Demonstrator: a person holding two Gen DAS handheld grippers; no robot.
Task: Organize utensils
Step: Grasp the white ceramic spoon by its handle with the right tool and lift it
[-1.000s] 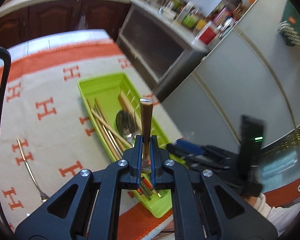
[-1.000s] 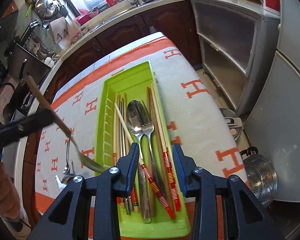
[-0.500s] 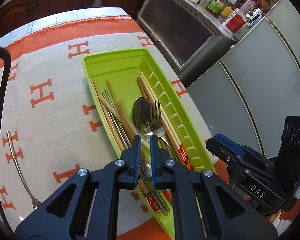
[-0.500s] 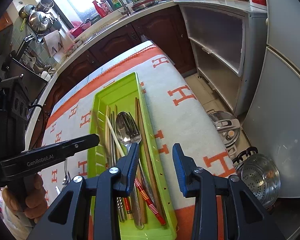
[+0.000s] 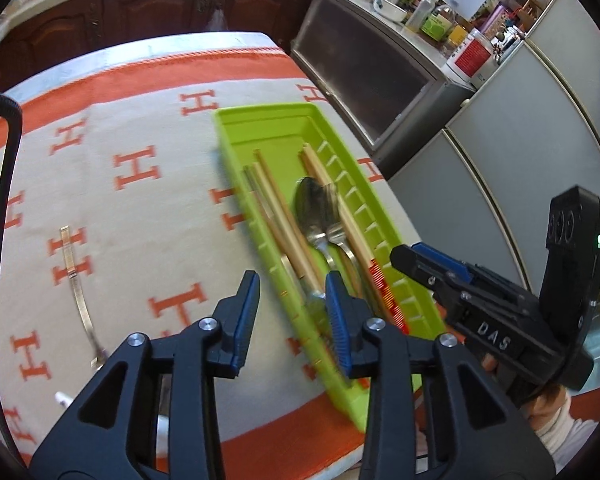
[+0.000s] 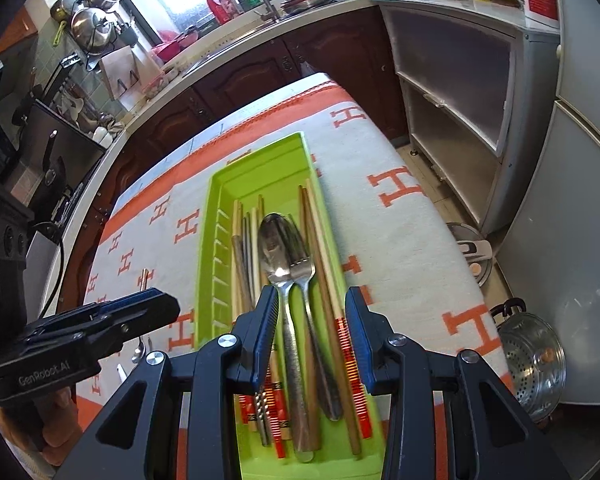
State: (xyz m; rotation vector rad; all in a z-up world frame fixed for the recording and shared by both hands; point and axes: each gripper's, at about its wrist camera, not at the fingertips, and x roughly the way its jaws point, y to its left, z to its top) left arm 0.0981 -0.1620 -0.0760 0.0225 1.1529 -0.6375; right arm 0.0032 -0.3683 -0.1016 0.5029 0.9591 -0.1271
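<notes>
- Left gripper (image 5: 292, 316): jaws opening, nothing pressed between the pads; the near left wall of the green tray (image 5: 268, 128) shows through the gap.
- Right gripper (image 6: 311, 330): open and empty, poised over the tray's near end.
- Remaining utensil (image 5: 76, 284): a metal piece lying on the cloth (image 5: 148, 216), well to the left of the left gripper, long axis running roughly away from it.
- Judgement: the left hand is clearly nearer; the next pickup falls to it.
- Spoon (image 6: 278, 252), fork and chopsticks already lie lengthwise in the tray.
</notes>
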